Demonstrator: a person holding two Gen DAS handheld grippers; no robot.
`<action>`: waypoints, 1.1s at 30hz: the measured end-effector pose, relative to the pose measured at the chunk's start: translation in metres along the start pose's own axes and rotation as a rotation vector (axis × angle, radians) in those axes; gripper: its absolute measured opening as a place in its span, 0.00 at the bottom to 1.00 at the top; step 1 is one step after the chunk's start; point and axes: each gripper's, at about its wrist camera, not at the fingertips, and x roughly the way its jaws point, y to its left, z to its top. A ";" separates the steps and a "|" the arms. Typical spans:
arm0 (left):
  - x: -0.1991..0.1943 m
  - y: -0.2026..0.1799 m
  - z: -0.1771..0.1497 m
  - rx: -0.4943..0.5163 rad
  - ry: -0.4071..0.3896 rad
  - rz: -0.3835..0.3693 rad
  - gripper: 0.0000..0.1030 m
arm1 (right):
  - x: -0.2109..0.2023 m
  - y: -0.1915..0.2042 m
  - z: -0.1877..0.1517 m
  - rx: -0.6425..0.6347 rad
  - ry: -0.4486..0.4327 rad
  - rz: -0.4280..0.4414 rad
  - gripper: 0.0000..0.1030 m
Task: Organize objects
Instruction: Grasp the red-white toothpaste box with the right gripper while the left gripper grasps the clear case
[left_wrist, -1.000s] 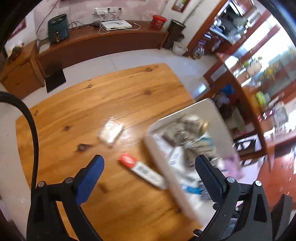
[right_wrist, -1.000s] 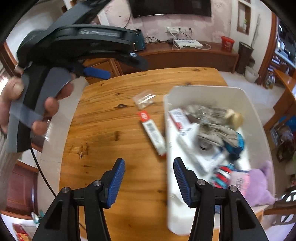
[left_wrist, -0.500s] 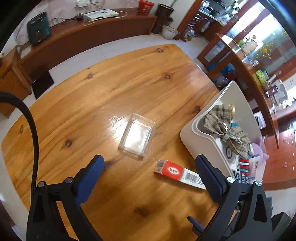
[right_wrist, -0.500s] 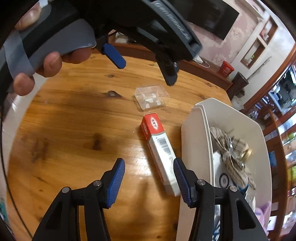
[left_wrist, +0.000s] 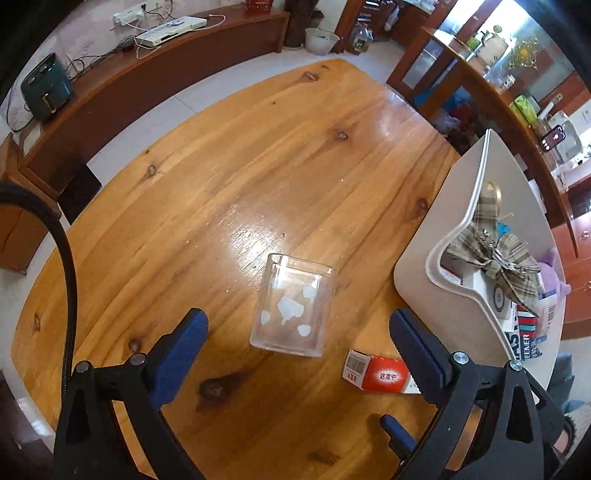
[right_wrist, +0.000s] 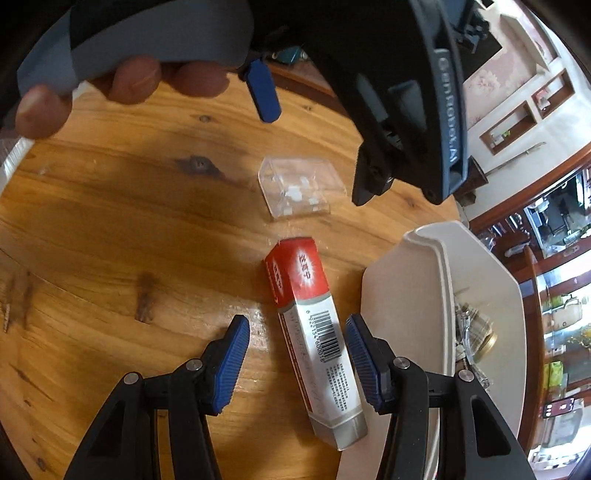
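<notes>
A clear plastic box (left_wrist: 293, 305) with white bits inside lies on the wooden table (left_wrist: 221, 177). My left gripper (left_wrist: 299, 350) hangs open just above it, fingers wide on either side. A red and white carton (right_wrist: 316, 332) lies beside the white bin (right_wrist: 406, 295), and my right gripper (right_wrist: 297, 363) is open with its blue pads straddling the carton's middle. The carton's red end (left_wrist: 376, 374) and the bin (left_wrist: 443, 236) also show in the left wrist view. The clear box (right_wrist: 301, 186) lies beyond the carton in the right wrist view.
The bin holds a plaid bow (left_wrist: 498, 254), a purple plush (left_wrist: 552, 273) and several packets. A hand (right_wrist: 122, 85) holding the left tool fills the top of the right wrist view. A long wooden sideboard (left_wrist: 147, 74) stands behind the table.
Both grippers have come down and forward. The left now hovers over the clear box; the right has closed in so its fingers straddle the carton.
</notes>
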 end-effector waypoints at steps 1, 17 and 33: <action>0.002 0.000 0.000 0.008 0.006 -0.006 0.96 | 0.001 -0.001 -0.001 0.000 0.008 0.002 0.51; 0.029 -0.003 0.009 0.042 0.079 0.049 0.95 | 0.008 -0.017 0.001 -0.066 0.059 -0.058 0.35; 0.023 -0.013 -0.005 0.111 0.084 0.090 0.52 | 0.023 -0.029 -0.011 -0.011 0.146 0.089 0.24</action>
